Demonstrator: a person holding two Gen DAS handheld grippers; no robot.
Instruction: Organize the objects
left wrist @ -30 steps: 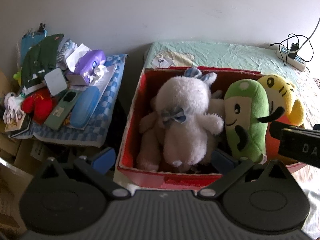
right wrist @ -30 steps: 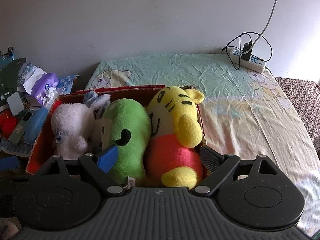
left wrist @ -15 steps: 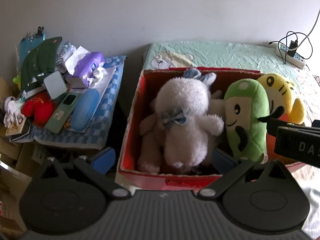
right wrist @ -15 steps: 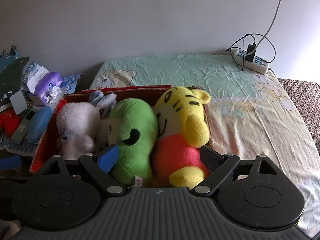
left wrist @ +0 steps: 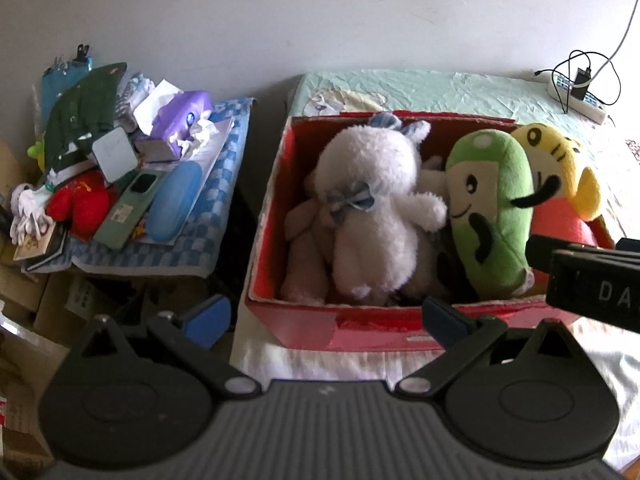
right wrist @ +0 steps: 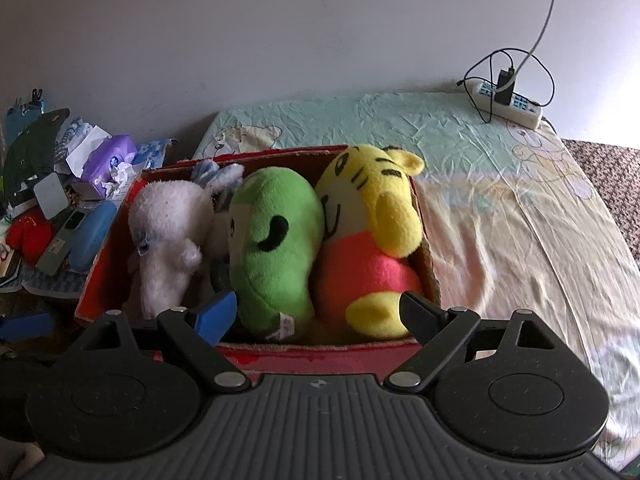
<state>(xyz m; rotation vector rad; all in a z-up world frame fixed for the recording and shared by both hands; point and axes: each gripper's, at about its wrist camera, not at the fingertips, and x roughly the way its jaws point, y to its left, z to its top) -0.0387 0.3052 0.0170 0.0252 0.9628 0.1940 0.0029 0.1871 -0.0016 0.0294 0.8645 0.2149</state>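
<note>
A red cardboard box (left wrist: 360, 328) (right wrist: 320, 354) sits on the bed. It holds a white plush rabbit (left wrist: 372, 208) (right wrist: 168, 224), a green plush (left wrist: 488, 208) (right wrist: 276, 240) and a yellow and orange tiger plush (left wrist: 560, 168) (right wrist: 372, 224). My left gripper (left wrist: 324, 314) is open and empty, in front of the box's near wall. My right gripper (right wrist: 316, 312) is open and empty, at the box's near edge in front of the green and tiger plushes. Its black body shows at the right edge of the left wrist view (left wrist: 592, 280).
A cluttered side table (left wrist: 120, 184) (right wrist: 60, 208) left of the bed holds a purple tissue pack (left wrist: 180, 120), a blue case (left wrist: 172, 200), a red plush (left wrist: 80, 204) and other items. A power strip (right wrist: 508, 104) with cables lies at the bed's far right. Cardboard boxes (left wrist: 24, 320) stand below the table.
Both grippers have drawn back slightly from the box; the view has shifted a little. The plushes have not moved. Both grippers stay open.
</note>
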